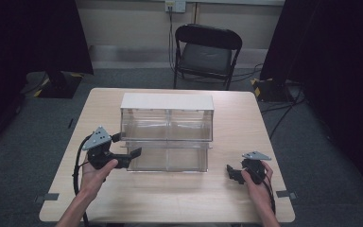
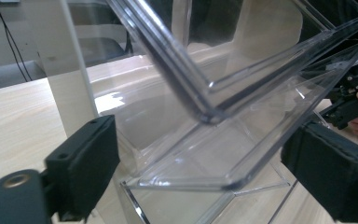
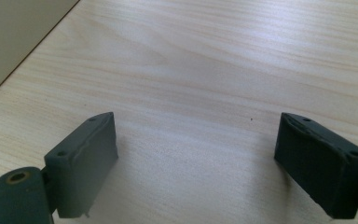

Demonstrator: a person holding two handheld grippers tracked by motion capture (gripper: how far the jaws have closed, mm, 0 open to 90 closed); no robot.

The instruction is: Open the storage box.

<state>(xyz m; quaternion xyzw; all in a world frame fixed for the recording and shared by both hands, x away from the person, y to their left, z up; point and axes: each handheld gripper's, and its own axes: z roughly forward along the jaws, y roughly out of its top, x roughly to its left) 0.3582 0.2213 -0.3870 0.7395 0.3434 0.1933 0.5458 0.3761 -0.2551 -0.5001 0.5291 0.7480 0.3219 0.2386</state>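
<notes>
We see a light wooden table (image 1: 179,198) with rounded corners standing on grey carpet. On it, toward the far edge and about midway between the side edges, sits a clear plastic drawer unit (image 1: 168,124) with a white top, its lower drawers (image 1: 168,158) pulled out toward the near edge.

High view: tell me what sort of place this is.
Probably a lab or studio set up for recording. Dark black curtains hang at both sides, a light wooden table stands alone on grey carpet with a clear plastic drawer cabinet on it, and a black folding chair waits behind.
</notes>
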